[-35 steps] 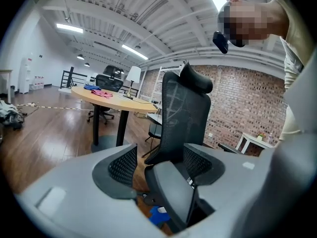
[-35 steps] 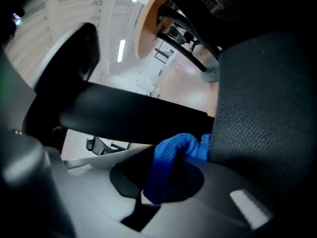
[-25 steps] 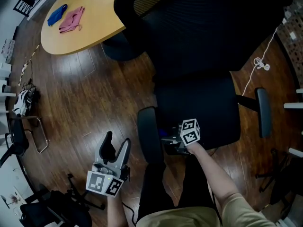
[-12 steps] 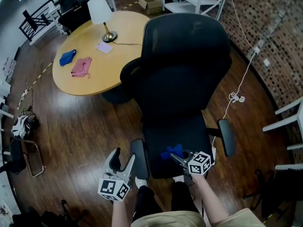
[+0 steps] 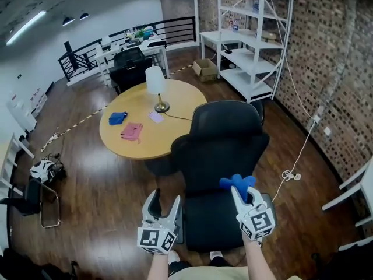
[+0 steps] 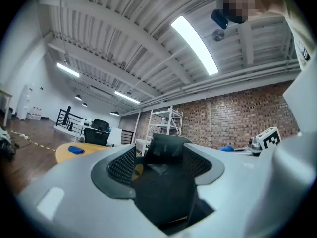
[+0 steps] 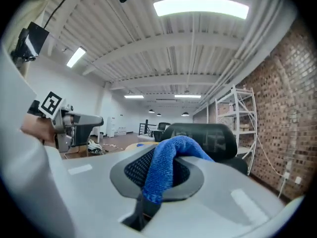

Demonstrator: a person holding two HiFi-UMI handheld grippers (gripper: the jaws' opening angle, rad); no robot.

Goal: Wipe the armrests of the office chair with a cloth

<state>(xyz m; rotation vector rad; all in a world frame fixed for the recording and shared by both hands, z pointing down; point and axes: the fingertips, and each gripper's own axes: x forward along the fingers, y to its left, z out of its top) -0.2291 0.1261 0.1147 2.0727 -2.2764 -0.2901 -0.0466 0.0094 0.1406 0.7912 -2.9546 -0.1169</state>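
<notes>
The black office chair stands right in front of me, its back toward the round table. My right gripper is raised over the seat's right side, shut on a blue cloth that bunches above its tips. In the right gripper view the blue cloth drapes over the closed jaws, with the chair back behind. My left gripper is open and holds nothing, level with the seat's left edge. Between its spread jaws, the left gripper view shows the chair. The armrests are mostly hidden behind the grippers.
A round wooden table behind the chair carries a lamp, a blue cloth and a pink cloth. White shelving lines the brick wall at right. A white cable lies on the floor. A metal chair stands far left.
My view has swung up from the chair seat to the whole room. The right gripper has lifted off the seat with the blue cloth in it. Both grippers now sit higher.
</notes>
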